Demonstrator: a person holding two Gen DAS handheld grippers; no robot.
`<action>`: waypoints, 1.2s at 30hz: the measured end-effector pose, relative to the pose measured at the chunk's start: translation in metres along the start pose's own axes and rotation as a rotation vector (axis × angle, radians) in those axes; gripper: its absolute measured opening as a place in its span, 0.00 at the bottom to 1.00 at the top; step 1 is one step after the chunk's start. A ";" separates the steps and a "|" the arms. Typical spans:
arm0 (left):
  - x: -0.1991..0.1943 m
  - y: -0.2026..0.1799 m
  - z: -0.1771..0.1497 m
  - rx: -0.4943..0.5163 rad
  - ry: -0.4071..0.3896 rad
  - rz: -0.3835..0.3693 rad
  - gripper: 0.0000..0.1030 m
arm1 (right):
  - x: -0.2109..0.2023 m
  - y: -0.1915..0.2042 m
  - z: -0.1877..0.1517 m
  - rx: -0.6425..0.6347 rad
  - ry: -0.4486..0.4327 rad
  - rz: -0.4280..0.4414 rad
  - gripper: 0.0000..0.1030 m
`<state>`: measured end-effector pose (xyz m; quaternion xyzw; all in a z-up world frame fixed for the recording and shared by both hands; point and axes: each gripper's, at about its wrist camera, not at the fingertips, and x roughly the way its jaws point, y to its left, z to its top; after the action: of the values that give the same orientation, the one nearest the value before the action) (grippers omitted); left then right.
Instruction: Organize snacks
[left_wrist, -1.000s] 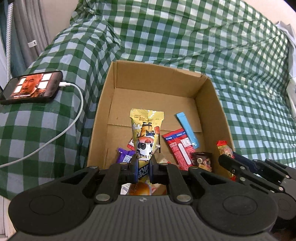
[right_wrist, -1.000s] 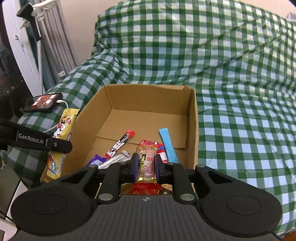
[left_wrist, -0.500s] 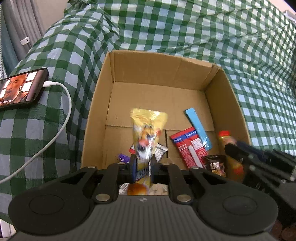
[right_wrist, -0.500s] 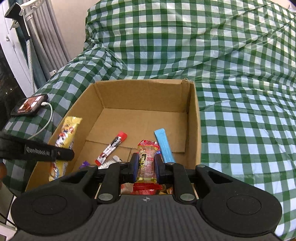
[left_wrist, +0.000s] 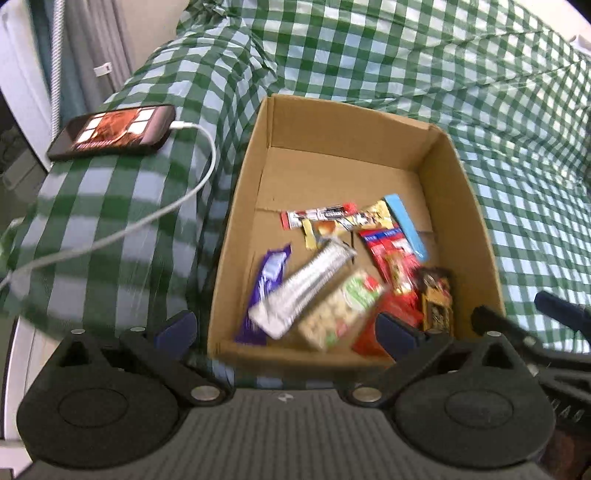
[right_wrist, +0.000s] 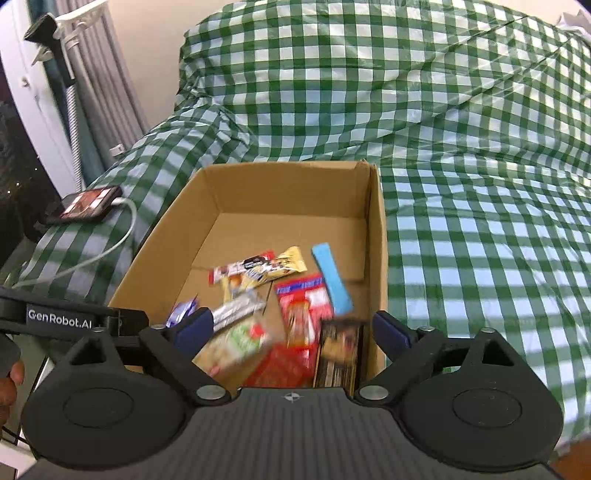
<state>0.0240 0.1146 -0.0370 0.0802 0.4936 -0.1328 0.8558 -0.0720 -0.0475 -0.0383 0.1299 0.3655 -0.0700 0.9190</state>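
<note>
Bright, even light; fisheye-bent edges; motion blur on near snacks.

You worked in a home: a green checked cover draped soft furniture, a charging phone lay at 10 o'clock beside curtains.

Snack packets heaped in cardboard box

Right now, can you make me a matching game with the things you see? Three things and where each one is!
Things:
1. blue stick packet
2. phone
3. purple wrapper

Places:
A. on the checked cloth, plugged into a white cable
B. in the cardboard box, near its left wall
C. in the box, towards its right wall

Pairs: 1-C, 2-A, 3-B
</note>
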 end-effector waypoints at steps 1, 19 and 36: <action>-0.008 0.000 -0.007 -0.003 -0.007 -0.002 1.00 | -0.008 0.002 -0.006 -0.007 -0.005 -0.006 0.93; -0.084 -0.022 -0.086 0.109 -0.156 0.101 1.00 | -0.099 0.025 -0.069 -0.070 -0.135 -0.072 0.96; -0.108 -0.013 -0.104 0.058 -0.184 0.096 1.00 | -0.126 0.031 -0.081 -0.094 -0.192 -0.070 0.96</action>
<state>-0.1166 0.1464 0.0045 0.1159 0.4042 -0.1129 0.9002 -0.2095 0.0096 -0.0024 0.0665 0.2827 -0.0968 0.9520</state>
